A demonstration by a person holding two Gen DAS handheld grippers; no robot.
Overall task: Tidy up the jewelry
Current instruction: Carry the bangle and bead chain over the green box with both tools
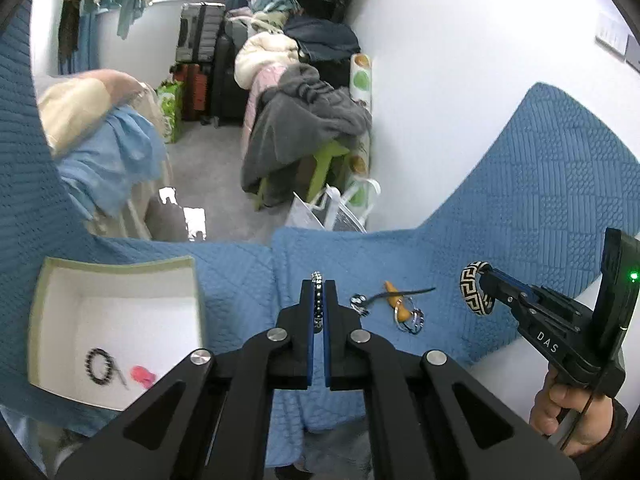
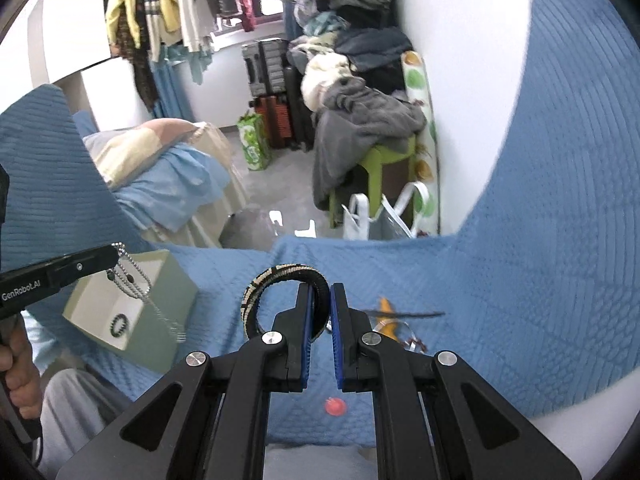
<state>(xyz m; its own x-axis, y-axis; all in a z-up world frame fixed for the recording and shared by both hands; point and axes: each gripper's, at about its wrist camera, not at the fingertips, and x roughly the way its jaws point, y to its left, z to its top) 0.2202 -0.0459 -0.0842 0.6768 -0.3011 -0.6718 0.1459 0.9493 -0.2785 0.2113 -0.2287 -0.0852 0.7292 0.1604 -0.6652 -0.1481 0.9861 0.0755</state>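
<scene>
My left gripper (image 1: 318, 286) is shut on a silver chain necklace (image 1: 317, 300), which hangs from it in the right wrist view (image 2: 134, 280), held above the blue quilt (image 1: 520, 220). My right gripper (image 2: 321, 290) is shut on a black-and-cream patterned bangle (image 2: 276, 274), also seen in the left wrist view (image 1: 474, 289). A pale green box (image 1: 48, 280) with a white inside sits at the left; it holds a black bead bracelet (image 1: 98, 364) and a pink piece (image 1: 142, 375). An orange piece (image 1: 394, 300) and silver rings (image 1: 360, 303) lie on the quilt.
A small red piece (image 2: 335, 406) lies on the quilt near me in the right wrist view. Beyond the quilt's edge the floor drops away, with a green stool (image 1: 328, 160) piled with grey clothes, suitcases and a white wall (image 1: 480, 80).
</scene>
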